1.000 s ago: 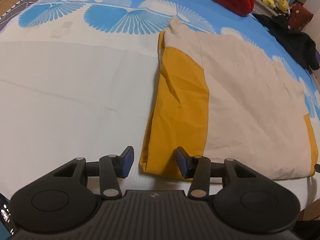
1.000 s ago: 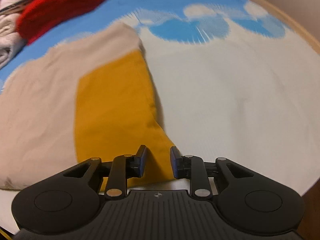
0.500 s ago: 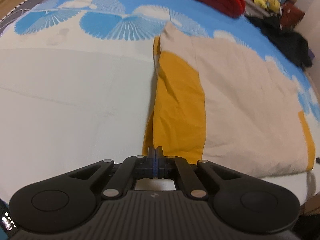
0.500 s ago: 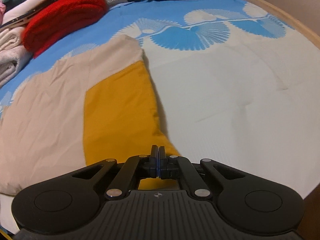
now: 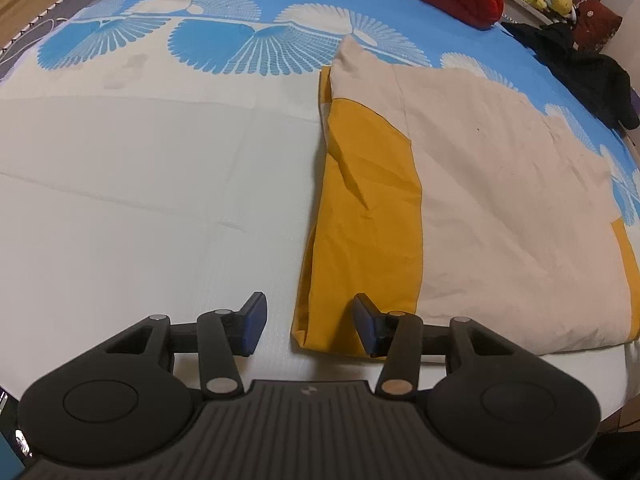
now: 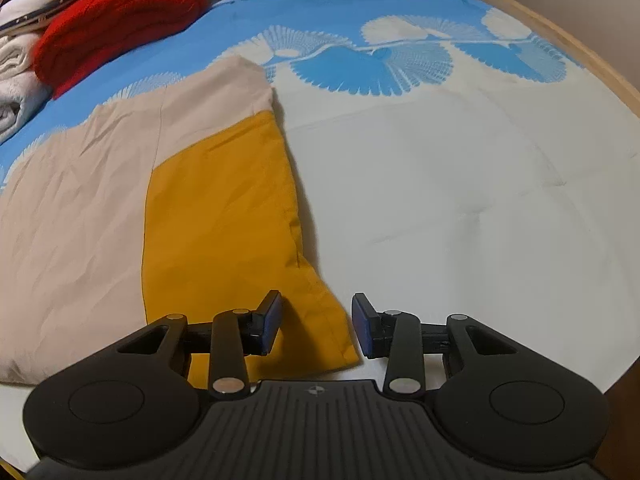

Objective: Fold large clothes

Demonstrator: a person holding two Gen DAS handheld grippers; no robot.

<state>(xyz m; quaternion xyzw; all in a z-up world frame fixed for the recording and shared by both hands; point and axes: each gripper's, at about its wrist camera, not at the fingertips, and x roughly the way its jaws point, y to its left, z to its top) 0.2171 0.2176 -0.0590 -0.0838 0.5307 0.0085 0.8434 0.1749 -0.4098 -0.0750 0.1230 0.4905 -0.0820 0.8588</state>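
Where garment (image 5: 480, 184) lies, tongs (image 5: 308, 326) agape.

Warm, dimmish indoor light falls evenly over my bed (image 5: 120, 208), shadows lie soft, everything looks sharp, and the fisheye bends every edge.

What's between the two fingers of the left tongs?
In the left wrist view, the folded yellow-and-beige cloth's yellow corner and bare white bedsheet lie between the open left tongs.

Matt creased cloth garment (image 5: 480, 200) (mustard panels) on smooth printed bedsheet (image 5: 140, 200).
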